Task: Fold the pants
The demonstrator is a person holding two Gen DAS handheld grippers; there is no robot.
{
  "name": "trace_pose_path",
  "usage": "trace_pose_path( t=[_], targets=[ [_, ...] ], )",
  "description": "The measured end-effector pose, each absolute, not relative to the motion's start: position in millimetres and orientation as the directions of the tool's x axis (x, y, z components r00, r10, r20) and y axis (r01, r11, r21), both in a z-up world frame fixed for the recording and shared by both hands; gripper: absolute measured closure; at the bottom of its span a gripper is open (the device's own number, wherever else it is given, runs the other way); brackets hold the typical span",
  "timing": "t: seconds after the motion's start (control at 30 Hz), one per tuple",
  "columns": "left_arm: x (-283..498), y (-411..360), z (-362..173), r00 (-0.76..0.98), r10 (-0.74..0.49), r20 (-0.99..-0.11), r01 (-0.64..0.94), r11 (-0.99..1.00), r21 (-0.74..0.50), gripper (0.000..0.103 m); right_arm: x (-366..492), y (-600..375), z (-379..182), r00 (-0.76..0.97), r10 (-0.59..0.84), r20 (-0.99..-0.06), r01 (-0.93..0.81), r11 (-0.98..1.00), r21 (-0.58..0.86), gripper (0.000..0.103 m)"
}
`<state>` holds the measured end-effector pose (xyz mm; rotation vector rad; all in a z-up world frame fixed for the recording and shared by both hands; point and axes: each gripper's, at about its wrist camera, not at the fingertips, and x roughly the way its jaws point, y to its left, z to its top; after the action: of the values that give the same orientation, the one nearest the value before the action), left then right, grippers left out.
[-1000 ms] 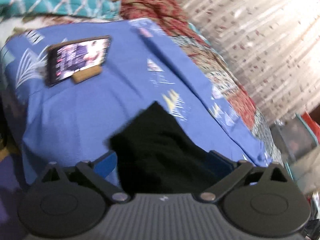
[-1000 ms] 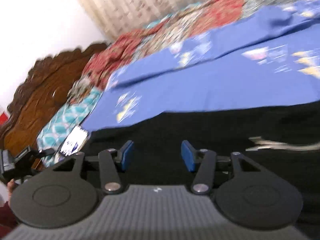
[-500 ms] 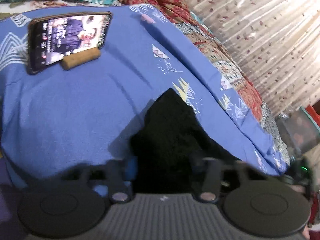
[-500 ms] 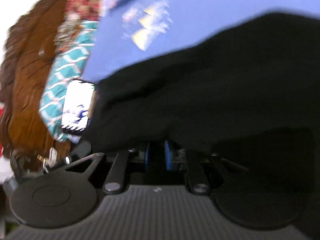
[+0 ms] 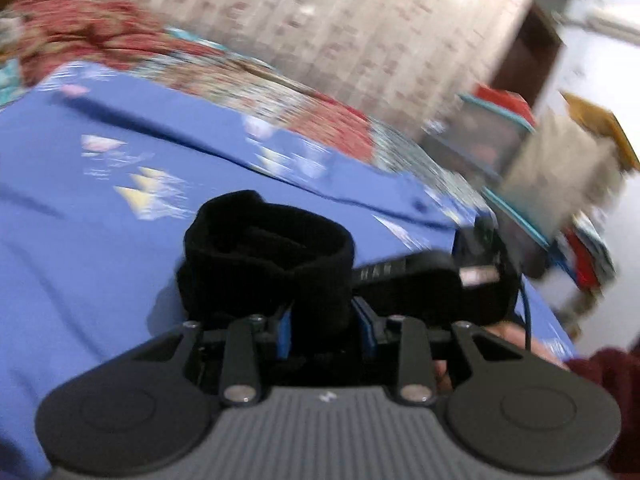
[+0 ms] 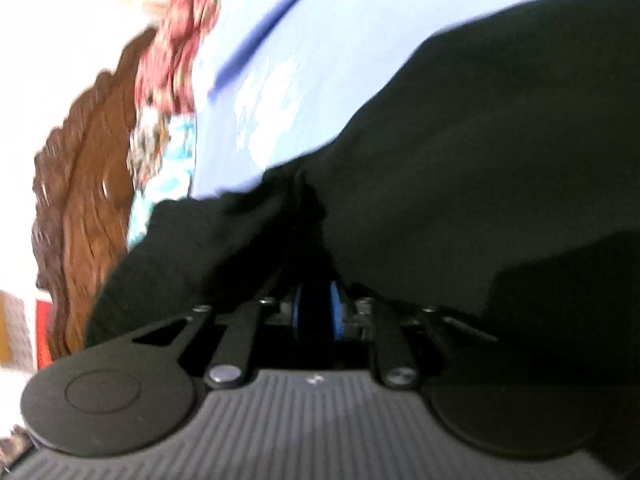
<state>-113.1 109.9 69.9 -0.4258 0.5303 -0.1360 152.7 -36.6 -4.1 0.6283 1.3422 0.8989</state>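
Left tongs [image 5: 324, 330] closing on the black pants [image 5: 264, 260], low center; right tongs [image 6: 316, 314] opening slightly, pants [image 6: 480, 168] still between.

One pair of black pants [image 5: 264, 264] — two claws — one blue sheet [image 5: 80, 240].

Matt black cloth pants [image 5: 272, 264]

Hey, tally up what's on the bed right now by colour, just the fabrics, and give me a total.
Black: 1, the pants
Blue: 1, the printed bedsheet
Red patterned: 1, the quilt
Teal patterned: 1, the pillow
Total: 4
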Motion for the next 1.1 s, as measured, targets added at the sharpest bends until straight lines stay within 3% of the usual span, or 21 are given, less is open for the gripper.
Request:
trace_pose_path(
  t=[0.13, 0.17, 0.2, 0.27, 0.33, 0.4, 0.57, 0.77, 0.83, 0.87, 0.9, 0.93, 0.97, 1.1],
  targets=[
    [-91, 75, 61, 0.815, -0.283, -0.506, 0.077, 0.918, -0.39, 0.071, 162, -93, 2, 0.101, 0.86, -0.499, -0.103, 0.508, 0.855, 0.076],
    [-85, 68, 57, 0.797, -0.291, -0.53, 0.081, 0.92, -0.384, 0.065, 162, -103, 1, 0.126, 0.859, -0.497, -0.083, 0.508, 0.857, 0.069],
    [-78, 63, 53, 0.777, -0.294, -0.556, 0.081, 0.923, -0.376, 0.057, 162, -116, 0, 0.151, 0.857, -0.493, -0.06, 0.506, 0.86, 0.051],
    [-67, 54, 45, 0.735, -0.318, -0.599, 0.09, 0.921, -0.378, 0.051, 160, -131, -4, 0.182, 0.87, -0.458, -0.019, 0.469, 0.883, 0.036],
    [-68, 50, 45, 0.723, -0.338, -0.602, 0.108, 0.917, -0.384, 0.038, 159, -140, -5, 0.213, 0.876, -0.433, 0.013, 0.44, 0.898, 0.034],
    [-72, 47, 50, 0.722, -0.349, -0.598, 0.127, 0.916, -0.381, 0.019, 157, -143, 0, 0.246, 0.881, -0.403, 0.01, 0.414, 0.91, 0.023],
    [-102, 72, 77, 0.769, -0.382, -0.513, 0.165, 0.894, -0.417, 0.009, 151, -107, 17, 0.188, 0.866, -0.464, -0.152, 0.492, 0.857, 0.018],
    [-161, 146, 97, 0.876, -0.216, -0.431, -0.041, 0.858, -0.513, 0.008, 128, -62, 30, 0.129, 0.801, -0.585, -0.456, 0.572, 0.682, 0.014],
    [-174, 168, 94, 0.884, -0.147, -0.444, -0.135, 0.829, -0.543, 0.01, 120, -52, 28, 0.145, 0.744, -0.652, -0.561, 0.605, 0.565, 0.023],
    [-177, 176, 92, 0.883, -0.12, -0.453, -0.172, 0.817, -0.551, 0.012, 116, -48, 27, 0.162, 0.721, -0.674, -0.592, 0.618, 0.518, 0.052],
    [-179, 182, 90, 0.881, -0.099, -0.462, -0.203, 0.803, -0.56, 0.015, 115, -52, 26, 0.185, 0.705, -0.685, -0.601, 0.633, 0.488, 0.066],
    [-179, 186, 87, 0.88, -0.089, -0.467, -0.225, 0.788, -0.574, 0.017, 119, -60, 26, 0.19, 0.718, -0.67, -0.587, 0.63, 0.509, 0.074],
    [-177, 189, 84, 0.879, -0.09, -0.468, -0.233, 0.775, -0.588, 0.019, 125, -72, 28, 0.195, 0.744, -0.638, -0.553, 0.621, 0.555, 0.08],
    [-147, 177, 72, 0.863, -0.141, -0.486, -0.221, 0.759, -0.612, 0.023, 133, -117, 45, 0.295, 0.818, -0.493, -0.496, 0.572, 0.653, 0.081]
  ],
)
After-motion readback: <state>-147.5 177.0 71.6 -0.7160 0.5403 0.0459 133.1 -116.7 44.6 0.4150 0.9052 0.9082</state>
